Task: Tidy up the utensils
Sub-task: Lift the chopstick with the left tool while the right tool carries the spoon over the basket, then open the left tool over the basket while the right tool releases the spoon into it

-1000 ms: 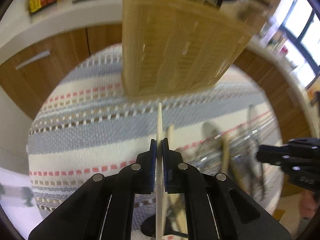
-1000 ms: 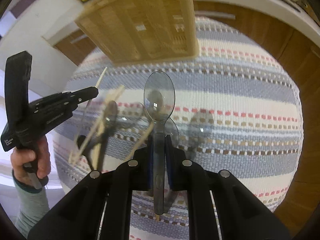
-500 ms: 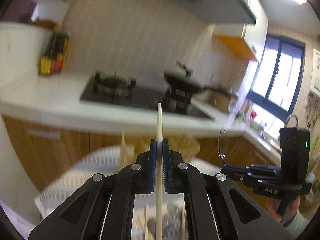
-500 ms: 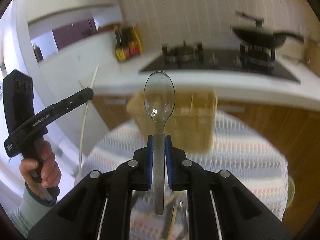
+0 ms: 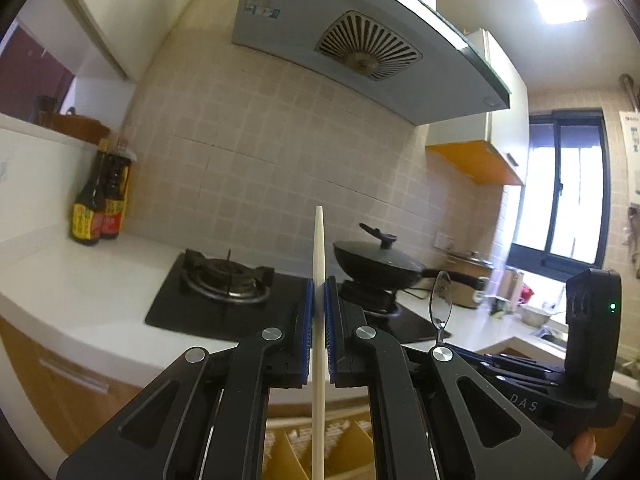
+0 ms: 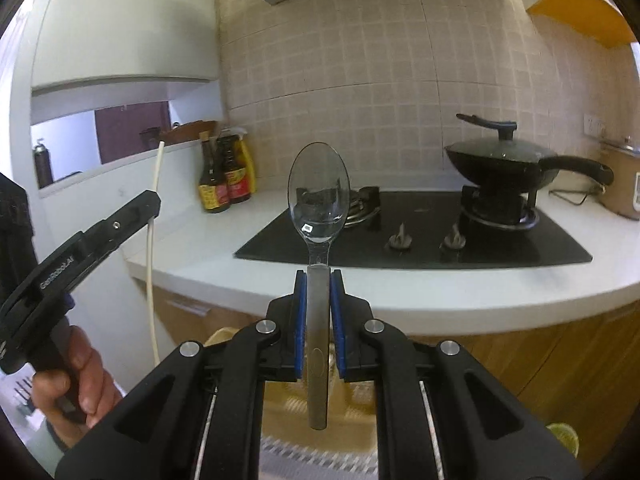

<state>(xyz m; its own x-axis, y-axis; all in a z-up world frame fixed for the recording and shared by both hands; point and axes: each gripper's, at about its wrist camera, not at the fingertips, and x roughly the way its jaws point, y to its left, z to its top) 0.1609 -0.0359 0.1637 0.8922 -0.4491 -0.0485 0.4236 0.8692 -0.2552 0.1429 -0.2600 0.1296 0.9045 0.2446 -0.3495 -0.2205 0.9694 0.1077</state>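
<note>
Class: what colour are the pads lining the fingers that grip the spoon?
Blue pads, clearest in the right wrist view, clamped on the spoon.

ahead of me a white countertop carries a black glass hob. on the hob's right burner sits a lidded black wok. two dark sauce bottles stand together on the counter's left end, near the tiled wall, well apart from the wok.

Both wrist views look level toward the stove, close above the wooden organizer. The left view faces it from left, the right from right; both share the lidded wok.
</note>
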